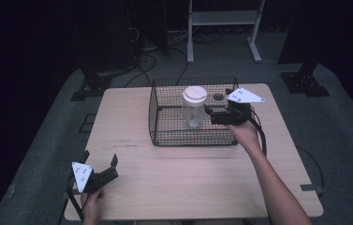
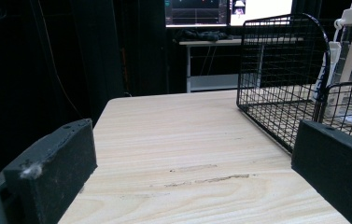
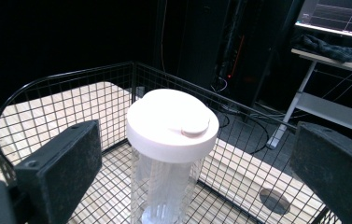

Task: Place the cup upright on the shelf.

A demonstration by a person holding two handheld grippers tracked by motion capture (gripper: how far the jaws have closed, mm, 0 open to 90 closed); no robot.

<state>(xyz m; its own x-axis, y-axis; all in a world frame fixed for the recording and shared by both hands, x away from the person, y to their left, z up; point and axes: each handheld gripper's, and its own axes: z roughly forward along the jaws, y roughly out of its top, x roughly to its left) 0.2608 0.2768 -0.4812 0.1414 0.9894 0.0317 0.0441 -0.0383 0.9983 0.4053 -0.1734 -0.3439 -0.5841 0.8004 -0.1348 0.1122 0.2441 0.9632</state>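
Progress: judging by the layout, the clear bottle (image 1: 194,108) stands upright inside the wire basket (image 1: 165,136) and no grasp is made yet; closing on it and lifting it appear to be what is left.
Right gripper (image 1: 213,114): jaws spread wide, holding nothing, touching nothing that can be seen.
Ahead of right gripper: the bottle with its white lid (image 3: 172,123) sits just in front, centred between the jaws, slightly below them.
Around the bottle: the basket walls enclose it on all sides.
Left gripper (image 1: 100,165): jaws wide apart, empty, low over the table (image 2: 183,140); the basket lies well ahead to its right.
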